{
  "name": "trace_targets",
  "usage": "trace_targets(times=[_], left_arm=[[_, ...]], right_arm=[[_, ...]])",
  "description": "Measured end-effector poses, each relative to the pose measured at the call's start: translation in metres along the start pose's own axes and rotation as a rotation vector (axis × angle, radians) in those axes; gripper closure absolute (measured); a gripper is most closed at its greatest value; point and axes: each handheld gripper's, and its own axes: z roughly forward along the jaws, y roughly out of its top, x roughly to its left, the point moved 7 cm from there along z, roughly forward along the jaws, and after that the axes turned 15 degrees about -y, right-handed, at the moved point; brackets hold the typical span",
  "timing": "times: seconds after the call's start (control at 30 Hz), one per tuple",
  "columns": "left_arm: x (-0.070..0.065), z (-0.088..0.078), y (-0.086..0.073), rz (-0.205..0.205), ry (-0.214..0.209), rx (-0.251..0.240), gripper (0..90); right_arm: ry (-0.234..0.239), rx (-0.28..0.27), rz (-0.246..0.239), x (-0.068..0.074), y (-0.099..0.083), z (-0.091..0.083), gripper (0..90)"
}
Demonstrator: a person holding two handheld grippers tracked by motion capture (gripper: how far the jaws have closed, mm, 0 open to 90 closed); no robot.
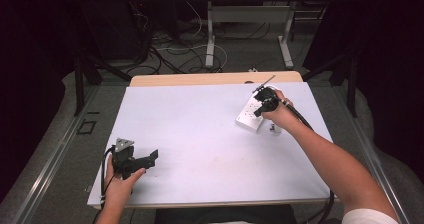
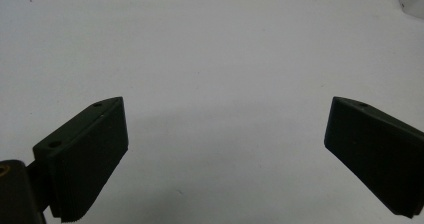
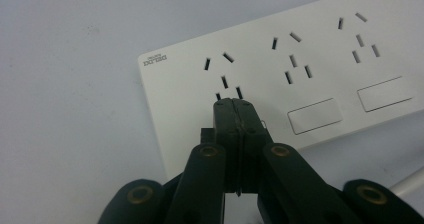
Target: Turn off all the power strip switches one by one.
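High view first: a white power strip [image 1: 250,115] lies on the right part of the pale table [image 1: 200,134], toward the far edge, set at a slant. The right gripper [image 1: 261,103] hangs over the strip, held in the person's right hand [image 1: 280,115], with its black cable [image 1: 300,118] trailing back along the forearm. A thin rod-like piece sticks out past the gripper toward the far edge; what it is I cannot make out at this size. Just beside the hand on the near side a small dark thing lies on the table, too small to name.

Right gripper view: the right gripper [image 3: 233,104] has its two black jaws pressed together with nothing between them. Their tips sit at the end socket of the power strip [image 3: 310,74], just below that socket's lower pair of slots; they look to be touching the white face, though the angle leaves that a little uncertain. Two more sockets run off to the right, with two blank rectangular rocker switches below them and a small printed brand mark at the strip's corner.

At the near left of the high view, the left gripper [image 1: 150,159] rests low over the table in the left hand [image 1: 120,184], well apart from the strip. Left gripper view: the left gripper [image 2: 225,149] has its jaws spread wide over bare table [image 2: 210,59], holding nothing.
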Motion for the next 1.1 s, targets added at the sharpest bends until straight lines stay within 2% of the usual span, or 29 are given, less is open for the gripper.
trace_targets(times=[0.1,0.2,0.23,0.27,0.53,0.57,0.63,0.67,0.73,0.77,0.83,0.9,0.97,1.0,1.1], left_arm=[[0.0,0.0,0.0,0.0,0.0,-0.006,3.6],[0.0,0.0,0.0,-0.001,-0.001,-0.006,3.7],[0.0,0.0,0.0,-0.001,0.0,-0.006,3.7],[0.0,0.0,0.0,-0.001,0.0,-0.006,3.7],[0.0,0.0,0.0,0.0,0.001,-0.005,3.7],[0.0,0.0,0.0,0.0,0.001,-0.005,3.6],[0.0,0.0,0.0,0.0,0.001,-0.005,3.7],[0.0,0.0,0.0,-0.001,0.001,-0.005,3.6],[0.0,0.0,0.0,0.0,0.001,-0.004,3.7],[0.001,0.0,0.0,0.001,0.002,-0.002,3.7],[0.001,0.0,0.0,0.001,0.002,0.001,3.7],[0.0,0.0,0.0,0.001,0.001,0.001,3.7],[0.0,0.0,0.0,0.002,0.001,0.002,3.7],[0.0,0.0,0.0,0.002,0.001,0.002,3.7],[0.0,0.0,0.0,0.002,0.002,0.003,3.7]], right_arm=[[0.0,0.009,-0.027,0.001,-0.001,0.0,90.0],[-0.004,-0.01,-0.019,0.003,0.0,0.001,90.0],[0.004,0.002,-0.005,0.004,0.0,0.0,90.0],[-0.01,0.016,-0.016,0.004,-0.001,0.0,90.0],[-0.01,0.024,-0.023,0.006,-0.003,0.003,90.0],[0.003,0.001,-0.026,0.006,-0.002,0.005,90.0],[0.003,0.03,-0.015,0.007,-0.005,0.005,90.0],[0.005,0.008,-0.024,0.007,-0.004,0.007,90.0],[0.012,0.011,-0.018,0.007,-0.005,0.007,90.0],[0.005,0.032,-0.032,0.006,-0.007,0.007,90.0],[0.007,0.026,-0.044,0.005,-0.008,0.008,90.0],[0.002,0.032,-0.023,0.005,-0.008,0.008,90.0],[0.01,0.009,-0.015,0.005,-0.007,0.01,90.0],[0.004,0.036,-0.011,0.004,-0.008,0.008,90.0],[0.005,0.039,-0.012,0.004,-0.009,0.008,90.0]])
